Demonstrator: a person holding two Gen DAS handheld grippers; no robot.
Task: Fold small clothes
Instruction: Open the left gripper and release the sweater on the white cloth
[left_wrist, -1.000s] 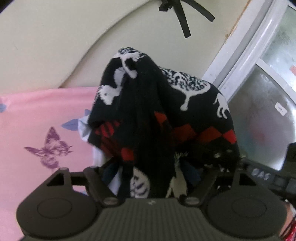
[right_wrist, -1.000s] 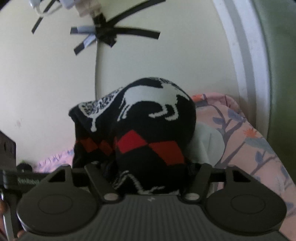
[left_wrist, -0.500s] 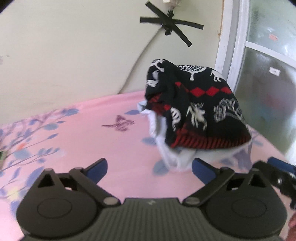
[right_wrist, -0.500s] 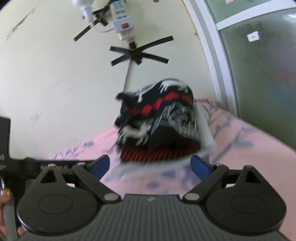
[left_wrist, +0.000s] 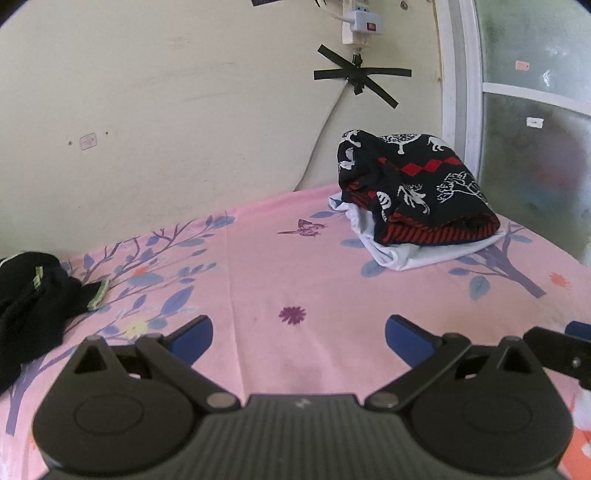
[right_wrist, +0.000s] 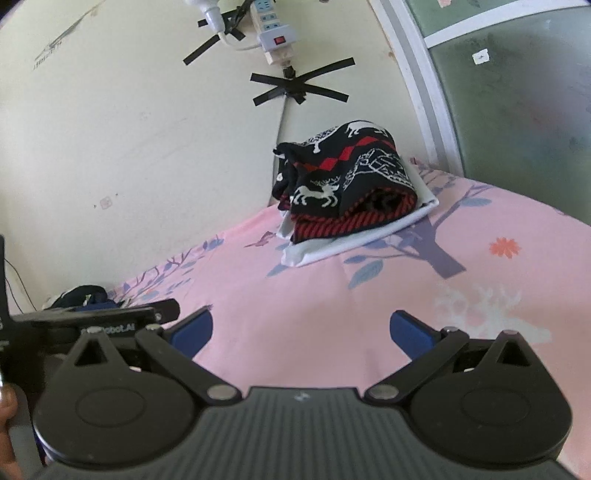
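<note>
So we're sitting at a nice in-between spot here. The black patterned sweater (left_wrist: 417, 184), the one with the white deer and the red diamonds, is lying folded up in the far corner of the bed, near the wall and the window frame (left_wrist: 461, 110). It's resting on top of a folded white garment (left_wrist: 406, 254), so we're looking at a little stack of two finished pieces, well apart from both grippers.

Both tools are empty right now. The left gripper (left_wrist: 299, 332) is showing its blue pads spread wide with only pink bedsheet (left_wrist: 295, 280) between them, and the right gripper (right_wrist: 301, 328) is looking the same, jaws wide apart and holding nothing.

What's left, as far as we can tell: there's a crumpled black garment (left_wrist: 33, 302) with a green-striped trim lying in a heap at the left side of the bed, and it's clearly not folded yet. In the right wrist view we're also catching a dark bundle over there, partly hidden behind the other tool, so we can't say if it's one piece or several.

Our guess is we're going for that dark heap next.
</note>
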